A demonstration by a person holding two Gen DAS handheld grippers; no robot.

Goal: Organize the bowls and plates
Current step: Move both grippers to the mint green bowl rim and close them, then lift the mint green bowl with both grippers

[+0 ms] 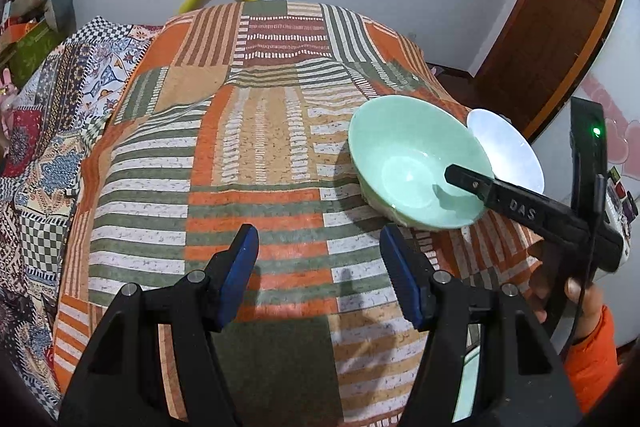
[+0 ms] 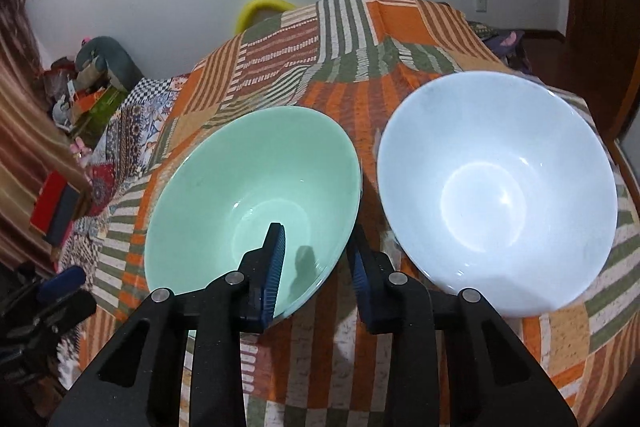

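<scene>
A pale green bowl (image 1: 404, 155) (image 2: 240, 187) sits tilted on the striped cloth, close beside a white bowl (image 1: 508, 147) (image 2: 496, 195) on its right. My right gripper (image 2: 316, 231) (image 1: 468, 183) straddles the green bowl's near right rim. One finger is inside the bowl and the other outside, and the pads are closed on the wall. My left gripper (image 1: 320, 267) hangs open over bare cloth to the left of the green bowl, with nothing between its blue pads (image 1: 240, 267).
The patchwork striped cloth (image 1: 248, 147) covers the whole table and falls off at the left onto patterned bedding (image 1: 48, 131). A hand in an orange sleeve (image 1: 592, 347) holds the right gripper. A wooden door (image 1: 560, 27) stands at the right, and a pale green edge (image 1: 468, 383) shows below the left gripper.
</scene>
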